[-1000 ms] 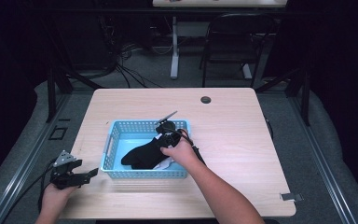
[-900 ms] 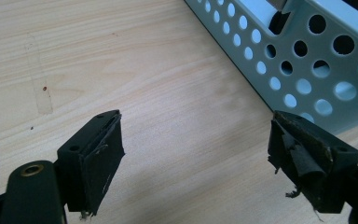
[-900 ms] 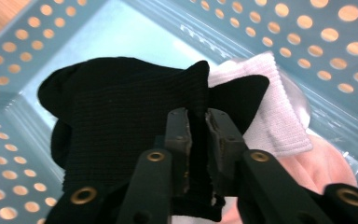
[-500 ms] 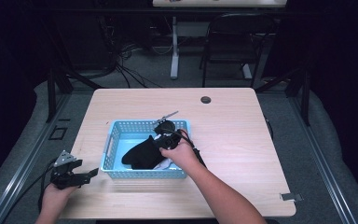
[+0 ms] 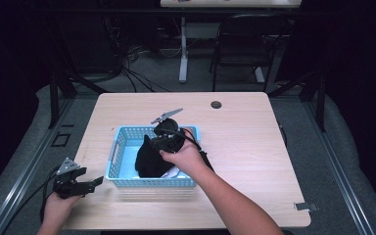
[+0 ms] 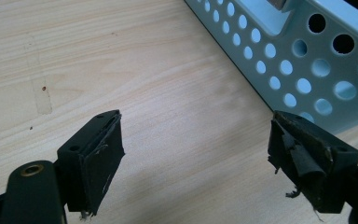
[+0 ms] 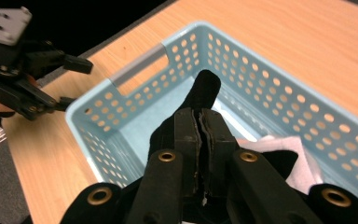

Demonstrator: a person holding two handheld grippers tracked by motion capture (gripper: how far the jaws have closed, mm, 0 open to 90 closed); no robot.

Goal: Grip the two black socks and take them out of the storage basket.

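The right gripper (image 7: 200, 128) pinched a black cloth (image 5: 149, 159) above the blue basket (image 5: 120, 147). The left gripper (image 5: 90, 183), jaws spread, rested beside the basket.

From the high view I look forward and down on the whole surface (image 5: 254, 147), while both gripper views sit close along their jaws, all sharing the blue basket (image 5: 122, 147).

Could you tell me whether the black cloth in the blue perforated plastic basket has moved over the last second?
Yes: the black cloth has risen, bunched upward against the blue perforated plastic basket.
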